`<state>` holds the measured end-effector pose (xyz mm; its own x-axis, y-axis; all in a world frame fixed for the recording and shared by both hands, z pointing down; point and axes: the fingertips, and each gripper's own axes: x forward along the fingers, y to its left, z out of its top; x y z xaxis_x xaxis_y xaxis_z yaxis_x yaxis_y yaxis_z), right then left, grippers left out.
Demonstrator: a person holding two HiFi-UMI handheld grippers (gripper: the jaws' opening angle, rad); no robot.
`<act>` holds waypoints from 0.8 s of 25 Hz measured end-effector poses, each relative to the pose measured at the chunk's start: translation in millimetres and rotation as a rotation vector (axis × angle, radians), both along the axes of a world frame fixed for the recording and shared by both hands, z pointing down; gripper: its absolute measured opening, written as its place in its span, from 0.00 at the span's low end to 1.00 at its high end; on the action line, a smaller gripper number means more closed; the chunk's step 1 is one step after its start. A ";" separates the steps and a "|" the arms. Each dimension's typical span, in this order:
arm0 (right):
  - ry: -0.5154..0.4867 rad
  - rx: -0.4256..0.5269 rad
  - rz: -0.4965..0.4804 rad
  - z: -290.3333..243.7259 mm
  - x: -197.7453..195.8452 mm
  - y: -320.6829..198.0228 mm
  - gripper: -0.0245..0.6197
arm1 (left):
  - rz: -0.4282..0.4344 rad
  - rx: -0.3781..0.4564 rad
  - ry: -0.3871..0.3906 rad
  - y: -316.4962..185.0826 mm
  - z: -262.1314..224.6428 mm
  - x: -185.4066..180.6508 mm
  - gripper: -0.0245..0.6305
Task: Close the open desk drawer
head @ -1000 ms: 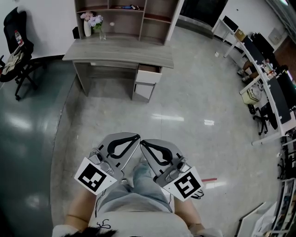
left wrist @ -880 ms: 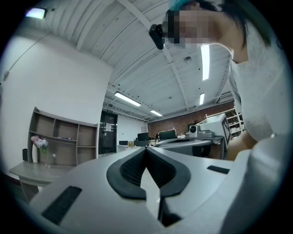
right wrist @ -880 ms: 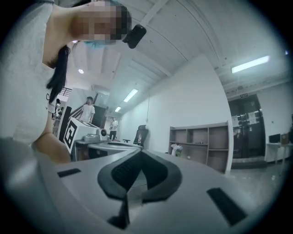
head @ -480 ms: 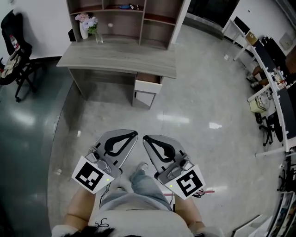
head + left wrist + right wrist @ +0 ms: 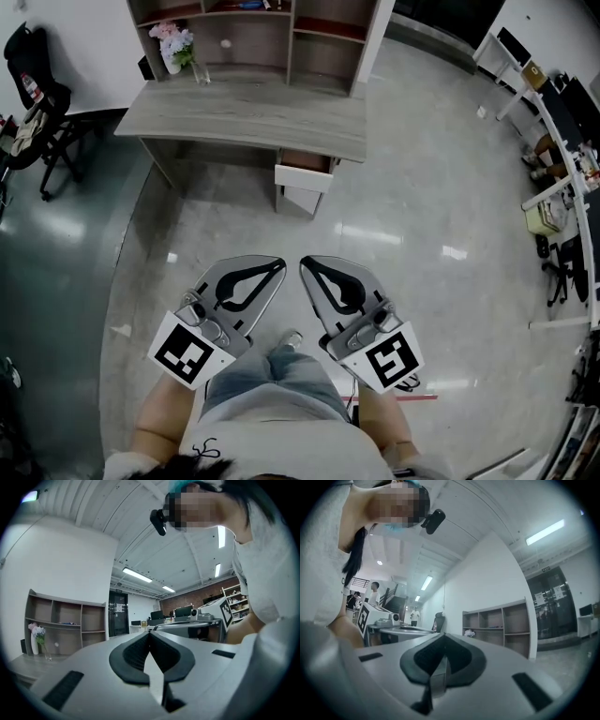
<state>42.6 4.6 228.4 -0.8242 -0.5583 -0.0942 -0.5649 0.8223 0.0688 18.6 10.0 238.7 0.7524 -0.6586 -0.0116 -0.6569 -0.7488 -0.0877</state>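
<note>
**Left gripper** (image 5: 277, 264) — jaws are pressing together tip to tip, with nothing lying between them. In the left gripper view the dark pads (image 5: 127, 658) are meeting at the front, leaving only a narrow slot behind the tips. It is gripping nothing and touching nothing.

**Right gripper** (image 5: 305, 264) — jaws are likewise clenched on themselves. In the right gripper view its pads (image 5: 417, 660) are meeting at the tip, and nothing is sitting in them.

**Position of the pair:** both grippers are hovering side by side above the floor (image 5: 412, 206), just in front of the person's legs (image 5: 272, 370). Their tips are pointing toward the desk and lying near each other without touching. The marker cubes are facing upward.

**Desk** (image 5: 244, 117): it is standing at the top of the head view, well apart from both grippers.

**Drawer** (image 5: 304, 176): this is the upper one under the desk's right end. It is standing pulled out, with its white front jutting past the desktop edge and a brown strip of the inside showing.

**Other items:**
- A shelf unit (image 5: 291, 42) is sitting along the back of the desk.
- A vase of flowers (image 5: 174, 45) is standing at its left end.
- A chair (image 5: 39, 98) is standing to the desk's left.
</note>
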 end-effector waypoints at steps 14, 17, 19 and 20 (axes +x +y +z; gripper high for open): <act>-0.001 -0.031 0.116 9.7 14.2 -51.9 0.05 | 0.065 -0.026 0.065 -61.2 11.5 2.0 0.05; -0.002 -0.049 0.153 17.0 14.4 -74.9 0.05 | 0.096 -0.022 0.084 -82.8 15.1 1.6 0.05; -0.016 -0.056 0.182 21.1 12.7 -93.6 0.05 | 0.122 -0.016 0.068 -98.7 20.1 -0.2 0.05; -0.021 -0.059 0.194 23.0 10.4 -103.9 0.05 | 0.136 -0.011 0.053 -107.9 22.8 -2.3 0.05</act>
<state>53.0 -99.2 251.4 -0.6986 -0.7118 -0.0727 -0.7142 0.6999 0.0104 16.3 -97.9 261.6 0.8333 -0.5509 -0.0464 -0.5527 -0.8321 -0.0468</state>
